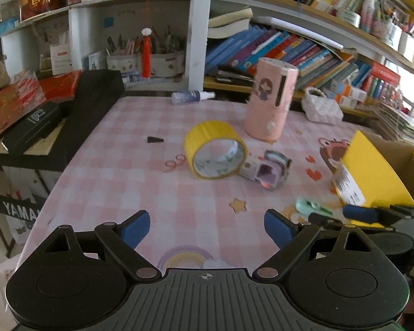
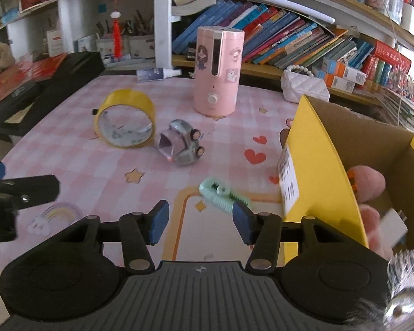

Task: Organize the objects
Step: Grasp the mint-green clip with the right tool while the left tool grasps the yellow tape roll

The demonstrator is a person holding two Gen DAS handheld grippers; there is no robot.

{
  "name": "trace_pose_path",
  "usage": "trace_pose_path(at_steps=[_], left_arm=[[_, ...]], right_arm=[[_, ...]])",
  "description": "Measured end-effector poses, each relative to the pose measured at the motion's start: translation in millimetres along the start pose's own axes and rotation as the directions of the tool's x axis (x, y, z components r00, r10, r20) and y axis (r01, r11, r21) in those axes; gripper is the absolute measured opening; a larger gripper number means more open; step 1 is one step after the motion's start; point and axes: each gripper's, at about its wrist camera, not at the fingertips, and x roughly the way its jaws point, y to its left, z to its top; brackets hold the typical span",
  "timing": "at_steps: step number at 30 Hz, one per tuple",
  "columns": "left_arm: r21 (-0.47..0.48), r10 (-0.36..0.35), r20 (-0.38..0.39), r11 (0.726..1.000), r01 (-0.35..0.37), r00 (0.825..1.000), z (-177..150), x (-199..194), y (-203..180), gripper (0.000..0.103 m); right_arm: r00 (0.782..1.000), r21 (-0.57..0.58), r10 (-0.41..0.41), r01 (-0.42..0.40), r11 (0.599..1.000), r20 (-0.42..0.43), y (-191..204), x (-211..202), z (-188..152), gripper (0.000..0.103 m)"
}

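The left tool (image 1: pixel 207 227) hovers over the pink checked tabletop (image 1: pixel 129 171) with its blue pads spread wide and nothing between them. The right tool (image 2: pixel 200 222) is also released: its pads stand partly apart with only bare tabletop in the gap, and its right pad lies just beside a mint-green clip (image 2: pixel 220 194). Ahead of both, a roll of yellow tape (image 1: pixel 214 151) rests on its edge, with a small grey-and-purple toy car (image 1: pixel 270 169) tipped on its side right next to it. Behind them a pink cylindrical appliance (image 1: pixel 270 99) stands upright, and a small spray bottle (image 1: pixel 191 96) lies flat near the tabletop's far edge. At the right, an open yellow cardboard box (image 2: pixel 317 151) holds pink plush items (image 2: pixel 368 182). A white quilted bag (image 2: pixel 305 87) sits beyond the box.
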Motion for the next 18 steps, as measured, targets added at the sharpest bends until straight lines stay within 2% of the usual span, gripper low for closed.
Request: trace_pose_path(at_steps=[8, 11, 15, 18], left_arm=[[0.010, 0.044, 0.016, 0.999, -0.044, 0.999, 29.1, 43.8, -2.3, 0.091], [0.038, 0.092, 0.011, 0.995, -0.092, 0.996, 37.7, 65.8, -4.9, 0.090], [0.048, 0.119, -0.006, 0.992, -0.119, 0.993, 44.4, 93.3, -6.4, 0.090], [0.055, 0.131, -0.013, 0.990, -0.130, 0.991, 47.9, 109.6, -7.8, 0.082]], right_arm=[[0.996, 0.039, -0.034, 0.038, 0.999, -0.085, -10.0, 47.0, 13.9, 0.047], [0.994, 0.029, -0.047, 0.050, 0.998, -0.098, -11.2, 55.9, 14.3, 0.046], [0.993, 0.024, -0.060, 0.063, 0.998, -0.099, -15.2, 63.1, 16.4, 0.046], [0.992, 0.024, -0.047, 0.050, 0.998, -0.119, -17.5, 68.8, 16.8, 0.045]])
